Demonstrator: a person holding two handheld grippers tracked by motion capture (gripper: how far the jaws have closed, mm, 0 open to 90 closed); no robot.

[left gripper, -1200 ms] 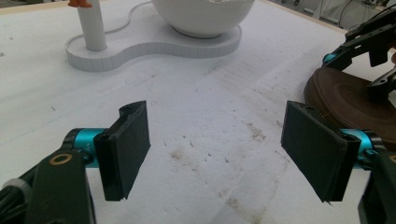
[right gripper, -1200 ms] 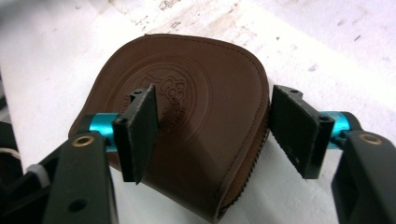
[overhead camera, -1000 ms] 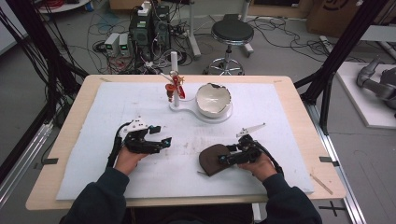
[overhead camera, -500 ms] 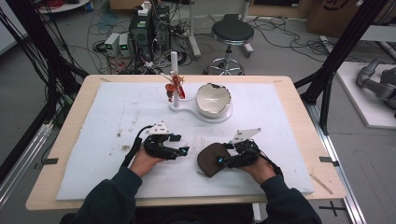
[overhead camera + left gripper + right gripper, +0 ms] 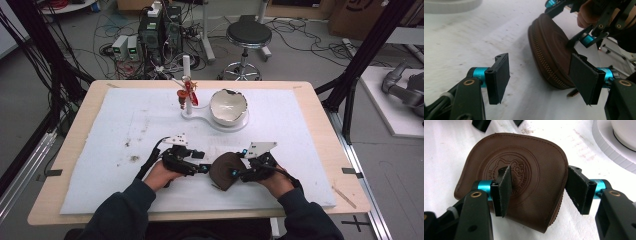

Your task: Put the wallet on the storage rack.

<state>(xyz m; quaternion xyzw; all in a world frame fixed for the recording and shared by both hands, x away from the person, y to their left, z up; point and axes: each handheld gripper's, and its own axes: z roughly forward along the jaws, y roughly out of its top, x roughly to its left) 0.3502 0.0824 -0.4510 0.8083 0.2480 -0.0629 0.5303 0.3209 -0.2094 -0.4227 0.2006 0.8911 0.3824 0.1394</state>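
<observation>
Resting on the white mat point(image 5: 125, 125) near the table's front edge, the brown zip pouch point(image 5: 519, 175) stands on edge between both grippers. The right gripper point(image 5: 539, 190) pinches it, one pad on its embossed face, one behind. The left gripper point(image 5: 541, 77), jaws having just narrowed, stands open, one pad beside the zip edge. Farther back sits a white bowl point(image 5: 228, 106).

Brown embossed pouch point(image 5: 524, 165), brass zipper

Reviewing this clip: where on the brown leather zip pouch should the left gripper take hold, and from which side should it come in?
Judging by its pose, the brown pouch lies flat, its zipped curved rim facing the left gripper, while the right gripper straddles the embossed face and far edge. The free zipper rim looks the best grip: come in low from the pouch's left, one jaw above and one below the thin edge.
</observation>
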